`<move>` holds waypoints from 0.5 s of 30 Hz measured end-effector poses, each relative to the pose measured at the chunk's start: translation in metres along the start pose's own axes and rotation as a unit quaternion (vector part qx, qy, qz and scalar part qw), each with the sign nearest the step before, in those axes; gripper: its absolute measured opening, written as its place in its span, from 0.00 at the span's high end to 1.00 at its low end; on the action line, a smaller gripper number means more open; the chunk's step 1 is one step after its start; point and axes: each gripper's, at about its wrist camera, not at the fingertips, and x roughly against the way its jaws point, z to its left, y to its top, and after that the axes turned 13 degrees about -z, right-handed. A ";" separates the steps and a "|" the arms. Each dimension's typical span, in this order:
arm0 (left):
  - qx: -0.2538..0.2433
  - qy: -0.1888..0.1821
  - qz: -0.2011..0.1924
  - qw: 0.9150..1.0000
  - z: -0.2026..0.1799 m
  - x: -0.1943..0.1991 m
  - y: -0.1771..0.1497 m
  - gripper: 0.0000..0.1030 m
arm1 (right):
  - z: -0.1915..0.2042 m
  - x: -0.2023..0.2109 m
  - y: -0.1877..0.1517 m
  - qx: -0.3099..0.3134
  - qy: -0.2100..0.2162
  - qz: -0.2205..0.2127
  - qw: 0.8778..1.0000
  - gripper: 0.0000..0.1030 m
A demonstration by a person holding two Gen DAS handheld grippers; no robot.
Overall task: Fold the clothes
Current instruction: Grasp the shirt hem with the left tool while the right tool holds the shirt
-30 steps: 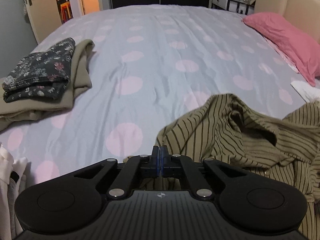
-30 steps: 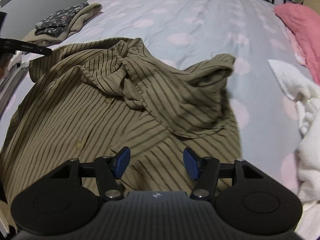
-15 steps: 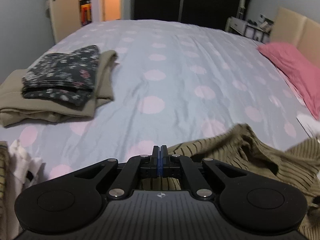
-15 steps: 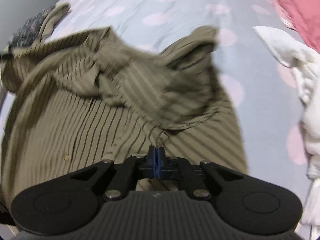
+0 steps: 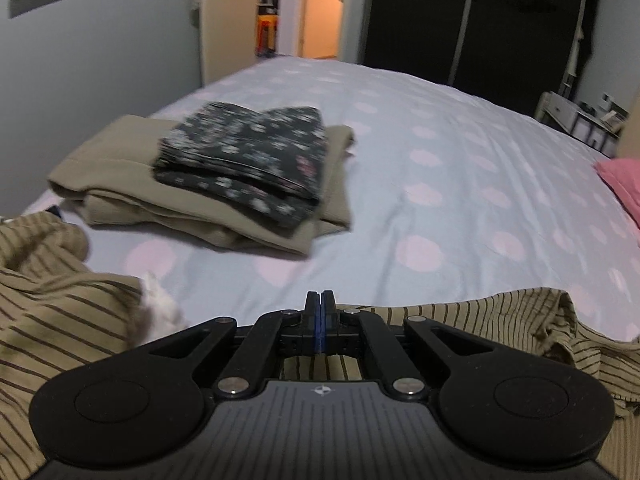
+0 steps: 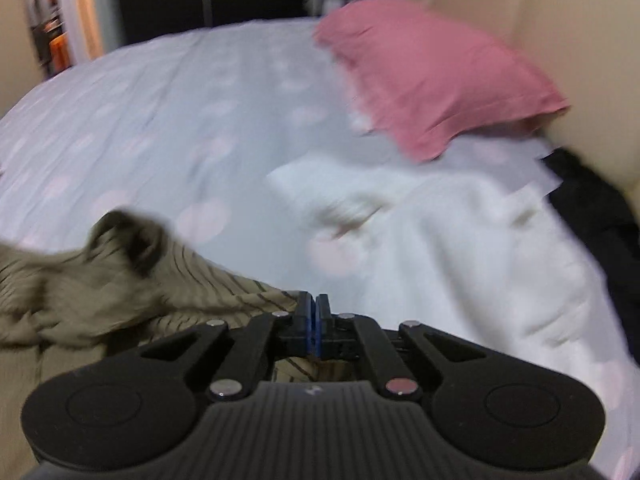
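Observation:
An olive shirt with dark stripes (image 5: 500, 320) hangs from both grippers over the bed. My left gripper (image 5: 319, 304) is shut on its edge; the cloth spreads right of the jaws and bunches at the lower left (image 5: 44, 304). My right gripper (image 6: 313, 308) is shut on the same striped shirt (image 6: 120, 280), which trails to the left, blurred by motion. The pinched cloth shows under each gripper's jaws.
A folded pile, a dark floral garment (image 5: 248, 160) on a beige one (image 5: 120, 172), lies on the dotted bedsheet (image 5: 440, 184) at left. A pink pillow (image 6: 432, 84), white cloth (image 6: 460, 236) and a dark garment (image 6: 592, 208) lie at right by the headboard.
My right gripper closed on the striped shirt and swung right and up toward the pillow. My left gripper, shut throughout, lifted and turned left toward the folded pile, drawing the shirt along.

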 end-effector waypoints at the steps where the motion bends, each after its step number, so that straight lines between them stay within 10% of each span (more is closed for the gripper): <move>1: 0.002 0.009 -0.002 1.000 0.004 -0.001 0.001 1.00 | -0.005 -0.001 0.003 0.000 -0.015 -0.009 1.000 0.98; 9: -0.032 0.062 0.033 0.997 0.019 -0.024 -0.014 1.00 | -0.006 -0.037 -0.006 0.048 -0.061 0.012 0.997 0.97; 15: -0.084 -0.003 0.023 0.996 -0.005 -0.014 -0.016 0.98 | 0.008 -0.029 -0.005 0.090 -0.068 -0.015 0.993 0.75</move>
